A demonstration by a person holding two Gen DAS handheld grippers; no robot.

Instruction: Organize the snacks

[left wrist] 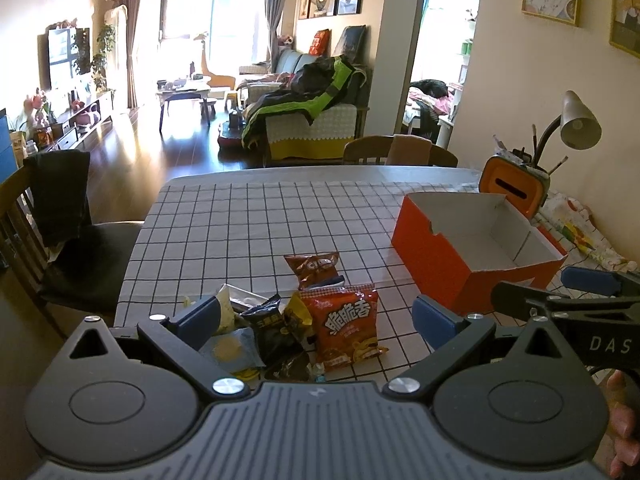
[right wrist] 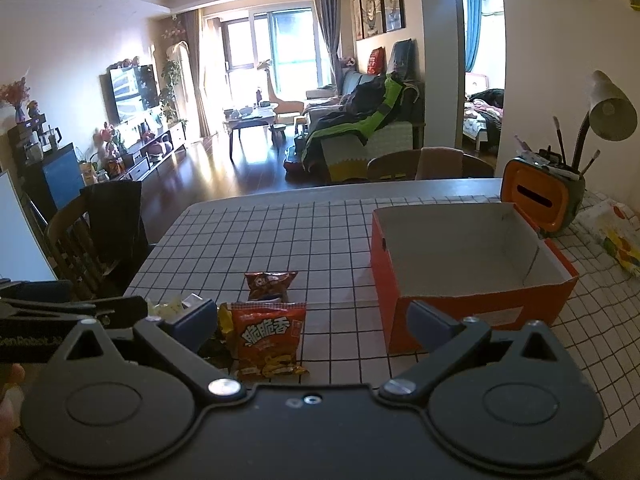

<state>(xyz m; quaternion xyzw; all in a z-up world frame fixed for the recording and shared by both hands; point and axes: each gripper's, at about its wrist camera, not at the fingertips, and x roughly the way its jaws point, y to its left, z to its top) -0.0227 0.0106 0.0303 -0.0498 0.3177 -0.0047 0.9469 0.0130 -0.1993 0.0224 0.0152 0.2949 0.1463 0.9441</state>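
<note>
**Snack pile vs. orange box: both grippers wide, nothing held**

Landmark = orange box (left wrist: pixel 476 256), open top, white inside, no contents seen, on checked worktop (left wrist: pixel 256 216).

L to R, left wrist view:
- Wooden chair (left wrist: pixel 60 232) w/ dark cloth, well left of box, off worktop edge.
- Left gripper (left wrist: pixel 316 316): jaws spread wide, holds nothing; hovers over the snack pile, left of box.
- Snack pile, left of box, near front edge: pale-blue packet (left wrist: pixel 228 350), black packet (left wrist: pixel 266 322), yellow packet (left wrist: pixel 298 312) partly under others, red packet (left wrist: pixel 346 328) w/ Chinese print on top. Packets overlap/touch.
- Brown packet (left wrist: pixel 314 268) lies just behind pile, apart from box.
- Right gripper (right wrist: pixel 312 320): jaws also wide, grips nothing; right finger in front of box's near wall, contact n/d.
- Orange holder (left wrist: pixel 516 188) w/ brushes, just behind box; desk lamp (left wrist: pixel 576 124) behind it.
</note>
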